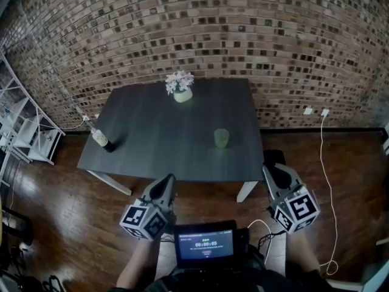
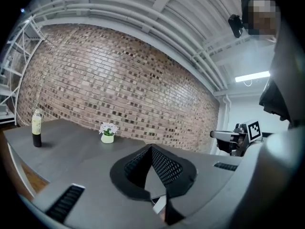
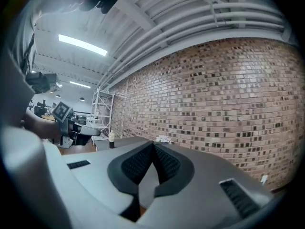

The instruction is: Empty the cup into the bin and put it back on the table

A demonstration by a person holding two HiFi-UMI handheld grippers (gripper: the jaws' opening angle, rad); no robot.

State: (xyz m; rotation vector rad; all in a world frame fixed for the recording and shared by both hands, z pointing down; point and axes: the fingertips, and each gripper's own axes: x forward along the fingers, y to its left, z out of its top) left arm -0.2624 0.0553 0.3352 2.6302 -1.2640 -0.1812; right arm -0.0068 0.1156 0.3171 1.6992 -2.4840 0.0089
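1. Cup (image 1: 221,138) is waiting ahead; nearest, the left gripper (image 1: 168,180) and right gripper (image 1: 270,170) are hanging short of the table (image 1: 146,145), both clenched and empty.
2. It is standing upright near the table's front right, probably handiest for the right gripper.
3. Farther off, a bottle (image 1: 100,139) and flowerpot (image 1: 182,93) are sitting clear of it; no bin is showing.

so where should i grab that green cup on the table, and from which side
Take the cup by its side wall, about mid-height, coming in level from the near edge of the table. It stands upright, mouth up, with nothing close beside it, so a side pinch probably suits. The right gripper is nearer; its fingers are shut and must open first.
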